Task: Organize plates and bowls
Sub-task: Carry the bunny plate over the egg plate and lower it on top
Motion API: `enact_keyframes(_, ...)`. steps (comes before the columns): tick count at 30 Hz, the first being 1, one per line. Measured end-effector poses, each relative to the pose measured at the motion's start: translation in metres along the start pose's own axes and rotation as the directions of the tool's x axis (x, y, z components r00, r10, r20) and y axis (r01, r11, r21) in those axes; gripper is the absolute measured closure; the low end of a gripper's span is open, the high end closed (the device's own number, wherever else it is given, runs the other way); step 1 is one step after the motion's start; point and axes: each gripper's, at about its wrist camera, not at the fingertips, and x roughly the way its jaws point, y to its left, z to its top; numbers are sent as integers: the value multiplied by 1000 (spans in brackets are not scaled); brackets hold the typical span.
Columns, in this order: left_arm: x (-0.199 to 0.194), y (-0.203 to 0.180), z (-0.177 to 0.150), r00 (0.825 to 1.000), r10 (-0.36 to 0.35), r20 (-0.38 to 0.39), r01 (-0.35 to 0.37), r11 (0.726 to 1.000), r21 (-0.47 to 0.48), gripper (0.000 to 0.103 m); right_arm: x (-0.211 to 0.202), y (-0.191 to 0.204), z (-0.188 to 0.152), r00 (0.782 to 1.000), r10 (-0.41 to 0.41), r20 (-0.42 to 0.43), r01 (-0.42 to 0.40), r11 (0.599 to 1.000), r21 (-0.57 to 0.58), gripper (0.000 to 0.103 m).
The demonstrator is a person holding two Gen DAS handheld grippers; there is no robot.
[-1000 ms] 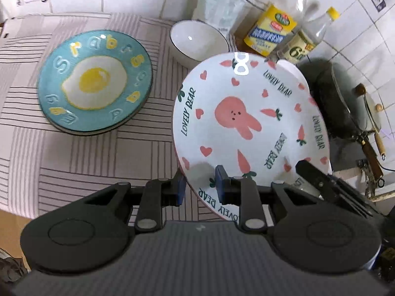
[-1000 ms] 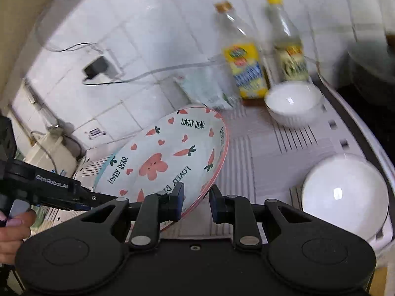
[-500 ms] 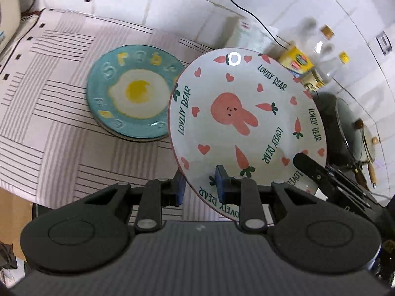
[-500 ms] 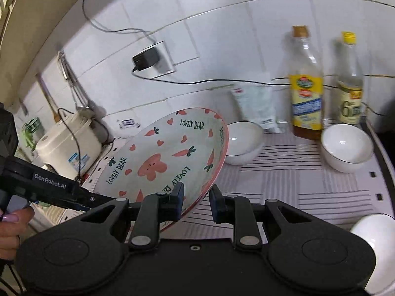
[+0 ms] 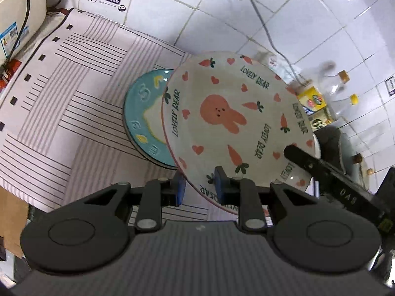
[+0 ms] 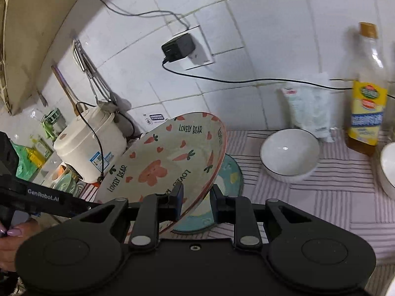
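A white plate with a pink bunny and "LOVELY BEAR" lettering is held up tilted in the air. My left gripper is shut on its near rim. My right gripper is shut on the opposite rim of the same plate. Under and behind it a teal fried-egg plate lies on the striped mat; it also shows in the right wrist view. A white bowl stands on the mat to the right, and another bowl's edge is at the far right.
A striped mat covers the counter. A rice cooker stands at the left. Oil bottles and a white pouch stand against the tiled wall. A cable runs from a wall charger. A dark pot is at the right.
Both grippers have carried the bunny plate up and to the left. It now hangs over the teal egg plate and hides most of it. The bowls have dropped back to the right.
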Motion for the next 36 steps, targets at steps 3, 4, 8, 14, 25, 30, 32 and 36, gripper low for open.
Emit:
enact_keyframes(3, 6, 11, 8, 1000, 15, -12, -15, 1000, 8, 80, 18, 5, 2, 1000, -6, -27, 6, 1000, 1, 75)
enact_keyframes(4, 9, 16, 11, 1000, 19, -19, -19, 1000, 12, 80, 25, 6, 2, 999, -9, -37, 9, 1000, 10, 75)
enact_keyframes(8, 21, 33, 19, 998, 42, -52, -40, 999, 34, 80, 47, 8, -4, 997, -23, -79, 27, 998, 52, 75)
enact_keyframes(14, 45, 57, 32, 991, 49, -123, -46, 999, 29, 81, 73, 3, -13, 990, -49, -133, 62, 993, 97, 75)
enact_keyframes(25, 89, 72, 59, 970, 62, -236, -38, 994, 103, 80, 115, -2, -24, 972, -153, -180, 183, 969, 164, 75)
enact_keyframes(30, 99, 78, 71, 957, 68, -280, -34, 992, 125, 80, 125, 6, -25, 961, -198, -194, 230, 960, 159, 75)
enact_keyframes(32, 104, 80, 74, 950, 66, -305, -26, 991, 133, 80, 129, 13, -24, 943, -242, -229, 276, 953, 127, 75)
enact_keyframes(36, 110, 88, 74, 942, 34, -335, -7, 997, 82, 79, 132, 27, -18, 914, -317, -253, 342, 937, 63, 75)
